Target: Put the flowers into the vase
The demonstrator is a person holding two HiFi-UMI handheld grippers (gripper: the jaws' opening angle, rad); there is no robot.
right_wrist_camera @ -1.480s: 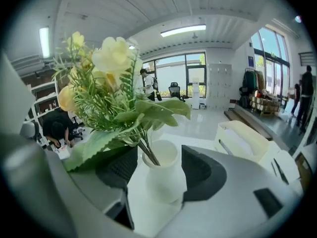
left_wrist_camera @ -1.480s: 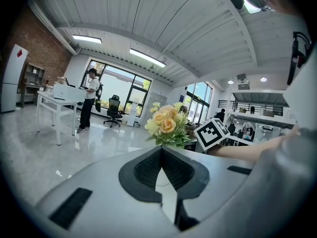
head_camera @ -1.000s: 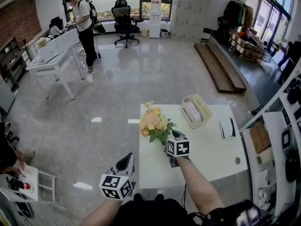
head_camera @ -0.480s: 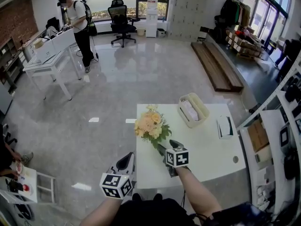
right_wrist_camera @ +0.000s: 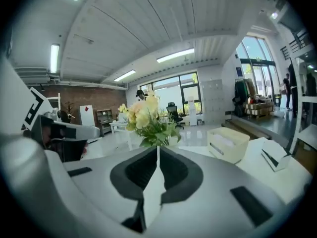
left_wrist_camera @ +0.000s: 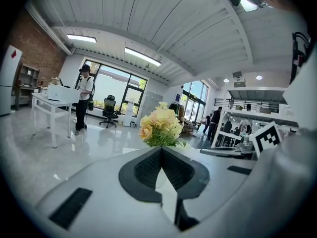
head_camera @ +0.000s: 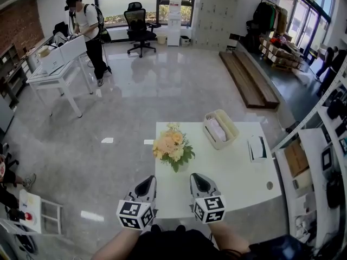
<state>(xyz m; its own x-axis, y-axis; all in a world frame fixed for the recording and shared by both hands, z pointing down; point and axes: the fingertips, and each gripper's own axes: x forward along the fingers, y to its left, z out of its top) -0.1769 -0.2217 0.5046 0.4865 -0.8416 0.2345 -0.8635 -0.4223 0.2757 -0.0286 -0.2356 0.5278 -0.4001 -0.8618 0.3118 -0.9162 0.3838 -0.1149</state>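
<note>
A bunch of peach and cream flowers (head_camera: 172, 148) with green leaves stands upright near the left edge of the white table (head_camera: 238, 172). The blooms hide whatever holds the stems. Both grippers hover side by side at the table's near edge, well short of the flowers. On my right gripper (head_camera: 199, 183) the jaws are closing, pads almost together, with nothing between them. My left gripper (head_camera: 145, 187) is shut and empty. The flowers (left_wrist_camera: 161, 125) show ahead of the left gripper (left_wrist_camera: 161, 150), and the flowers (right_wrist_camera: 146, 120) also rise just beyond the right gripper (right_wrist_camera: 158, 148).
A cream basket (head_camera: 219, 129) and a small white box (head_camera: 256, 148) sit on the far and right parts of the table. Across the shiny floor are a person (head_camera: 87, 28) at a white desk (head_camera: 59, 64), an office chair (head_camera: 138, 28) and wooden planks (head_camera: 249, 77).
My right gripper let go of the flower stems, drew back to the table's near edge and brought its jaws together. The flowers stay standing alone. The left gripper kept still.
</note>
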